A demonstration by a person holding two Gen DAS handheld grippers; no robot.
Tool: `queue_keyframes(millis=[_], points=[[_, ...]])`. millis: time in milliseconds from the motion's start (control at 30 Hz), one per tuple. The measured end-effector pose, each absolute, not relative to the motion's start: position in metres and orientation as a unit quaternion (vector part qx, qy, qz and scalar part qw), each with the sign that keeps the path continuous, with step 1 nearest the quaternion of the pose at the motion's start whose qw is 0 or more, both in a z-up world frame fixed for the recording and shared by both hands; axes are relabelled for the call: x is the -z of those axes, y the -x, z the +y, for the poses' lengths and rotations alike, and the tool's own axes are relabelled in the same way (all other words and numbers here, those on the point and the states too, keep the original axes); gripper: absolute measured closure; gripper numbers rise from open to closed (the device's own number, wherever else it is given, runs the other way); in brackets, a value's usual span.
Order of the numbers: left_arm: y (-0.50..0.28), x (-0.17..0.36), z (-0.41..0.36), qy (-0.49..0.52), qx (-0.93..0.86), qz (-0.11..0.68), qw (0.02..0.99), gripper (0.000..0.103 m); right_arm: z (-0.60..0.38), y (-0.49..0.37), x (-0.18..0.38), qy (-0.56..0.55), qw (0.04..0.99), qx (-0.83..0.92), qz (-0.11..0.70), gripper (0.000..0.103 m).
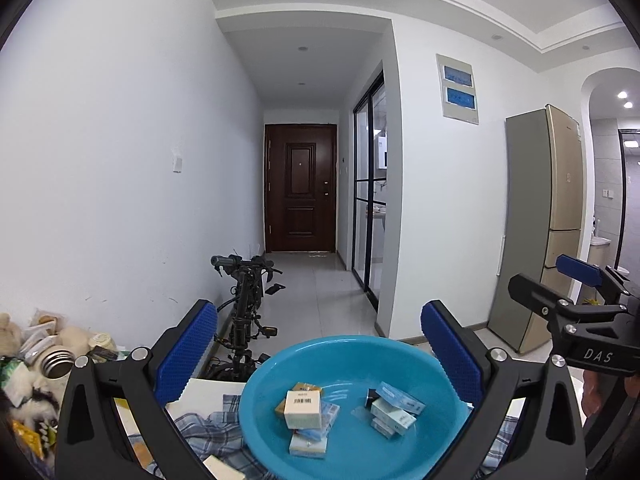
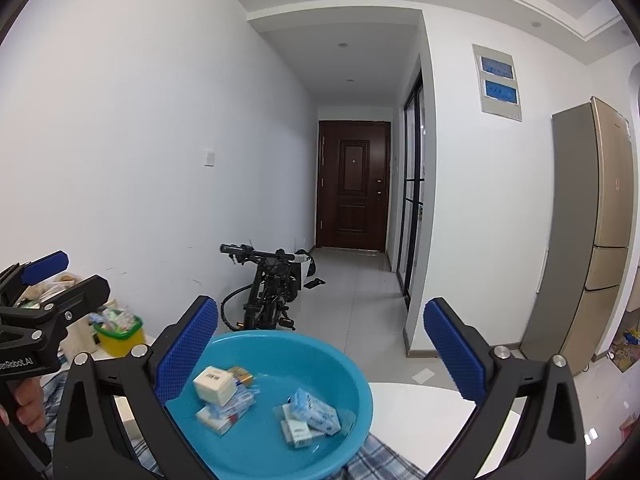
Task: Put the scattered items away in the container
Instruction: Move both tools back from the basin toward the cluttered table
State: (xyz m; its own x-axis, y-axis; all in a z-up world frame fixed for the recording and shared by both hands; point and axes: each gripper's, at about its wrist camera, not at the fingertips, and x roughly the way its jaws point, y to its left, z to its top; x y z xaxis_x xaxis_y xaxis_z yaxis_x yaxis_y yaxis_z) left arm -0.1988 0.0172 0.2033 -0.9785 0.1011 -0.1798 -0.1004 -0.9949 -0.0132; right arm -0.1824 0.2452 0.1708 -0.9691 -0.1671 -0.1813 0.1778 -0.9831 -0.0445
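Resting below both spread, empty grippers, left (image 1: 318, 354) and right (image 2: 320, 354), boxes (image 1: 303, 410) were seen inside the basin (image 1: 352, 350).

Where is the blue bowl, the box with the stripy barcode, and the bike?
blue bowl (image 1: 400, 350): left wrist view, on its far rim.
barcode box (image 1: 303, 410): left wrist view, on its white front face.
bike (image 2: 272, 280): right wrist view, on its black frame.

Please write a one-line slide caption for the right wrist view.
Open right gripper above a blue basin holding small boxes, left gripper at the left edge.
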Motion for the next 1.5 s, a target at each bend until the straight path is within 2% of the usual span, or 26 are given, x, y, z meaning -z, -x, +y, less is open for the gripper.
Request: queue_keyframes(millis=[767,1133,1500], points=[[0.03,-0.227,0.0,0.076,-0.995,-0.014,0.062,0.0,0.236,0.042,-0.194,-0.077,0.112,0.991,0.024,0.0],[-0.004,-0.232,0.004,0.052,-0.996,-0.002,0.066,0.0,0.24,0.013,-0.19,-0.061,0.112,0.992,0.012,0.0],[-0.013,-0.19,0.012,0.059,-0.996,0.027,0.065,0.0,0.243,0.012,-0.151,-0.089,0.111,0.99,0.009,0.0]])
